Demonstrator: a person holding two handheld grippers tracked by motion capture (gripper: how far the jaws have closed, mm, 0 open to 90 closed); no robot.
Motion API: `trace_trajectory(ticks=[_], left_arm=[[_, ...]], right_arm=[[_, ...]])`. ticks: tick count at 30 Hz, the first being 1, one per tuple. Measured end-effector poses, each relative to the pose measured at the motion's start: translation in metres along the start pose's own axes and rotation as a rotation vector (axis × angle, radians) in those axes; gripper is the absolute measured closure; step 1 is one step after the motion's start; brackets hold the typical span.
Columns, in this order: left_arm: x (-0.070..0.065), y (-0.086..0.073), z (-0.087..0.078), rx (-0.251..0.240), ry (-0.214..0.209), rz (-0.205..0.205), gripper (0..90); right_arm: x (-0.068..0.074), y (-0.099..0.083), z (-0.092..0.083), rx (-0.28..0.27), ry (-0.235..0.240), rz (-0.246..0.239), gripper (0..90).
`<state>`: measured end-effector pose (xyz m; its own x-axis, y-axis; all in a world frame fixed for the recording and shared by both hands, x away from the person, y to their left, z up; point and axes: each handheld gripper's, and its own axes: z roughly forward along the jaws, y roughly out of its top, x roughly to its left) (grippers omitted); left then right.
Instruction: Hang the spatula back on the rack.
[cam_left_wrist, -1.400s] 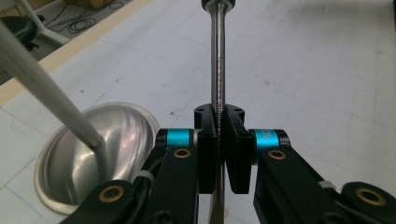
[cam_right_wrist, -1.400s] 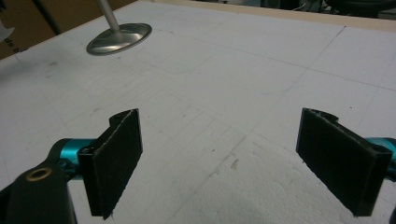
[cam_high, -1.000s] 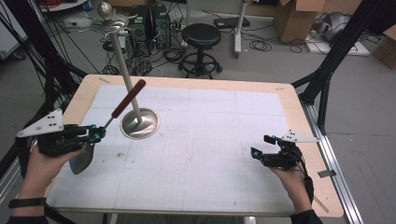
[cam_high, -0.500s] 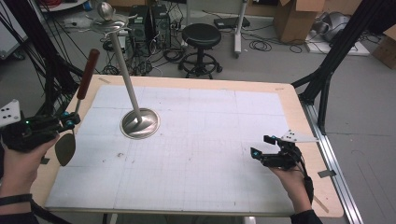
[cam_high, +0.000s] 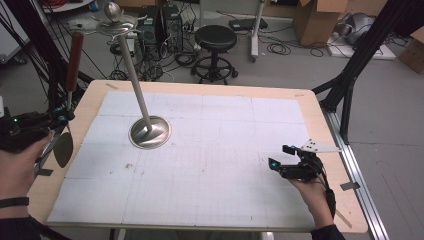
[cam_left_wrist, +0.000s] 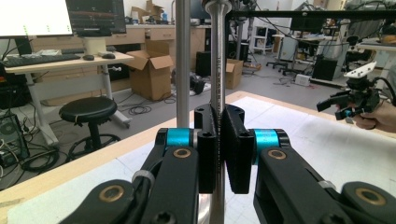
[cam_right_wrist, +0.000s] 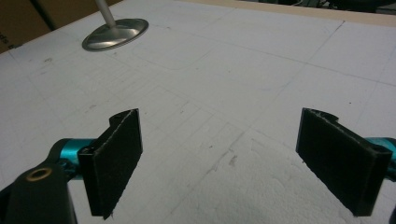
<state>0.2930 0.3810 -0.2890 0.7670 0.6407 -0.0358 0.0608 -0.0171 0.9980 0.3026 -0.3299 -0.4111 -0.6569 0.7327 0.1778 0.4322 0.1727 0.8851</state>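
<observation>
The ladle (cam_high: 65, 120) has swung upright, leftward, in the left tool (cam_high: 59, 119).

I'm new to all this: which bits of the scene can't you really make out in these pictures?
- Left gripper, high view: its body is cut off by the left edge.
- Spoon, left gripper view: bowl below the bottom edge, hidden by the jaws; handle runs off the top.
- Stand, right gripper view: the pole is cut off by the top edge.
</observation>
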Motion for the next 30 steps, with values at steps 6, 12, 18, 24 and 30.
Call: trace_trajectory(ticks=[6,12,18,24,30], left_arm=[[0.008,0.002,0.003,-0.009,-0.002,-0.013,84.5],[0.015,0.001,0.01,-0.01,0.012,-0.025,84.5],[0.017,0.001,0.014,-0.006,0.019,-0.023,84.5],[0.019,0.002,0.016,-0.022,0.016,-0.032,84.5],[0.019,0.002,0.02,-0.01,0.013,-0.024,84.5]], right_arm=[[0.0,0.0,0.0,0.002,-0.001,0.001,13.7],[0.0,0.0,0.0,0.003,-0.001,0.0,13.7],[0.0,0.0,0.0,0.003,0.001,0.002,13.8],[-0.001,-0.001,0.0,0.003,0.001,0.002,13.8],[-0.001,-0.001,0.0,0.003,0.0,0.003,13.9]])
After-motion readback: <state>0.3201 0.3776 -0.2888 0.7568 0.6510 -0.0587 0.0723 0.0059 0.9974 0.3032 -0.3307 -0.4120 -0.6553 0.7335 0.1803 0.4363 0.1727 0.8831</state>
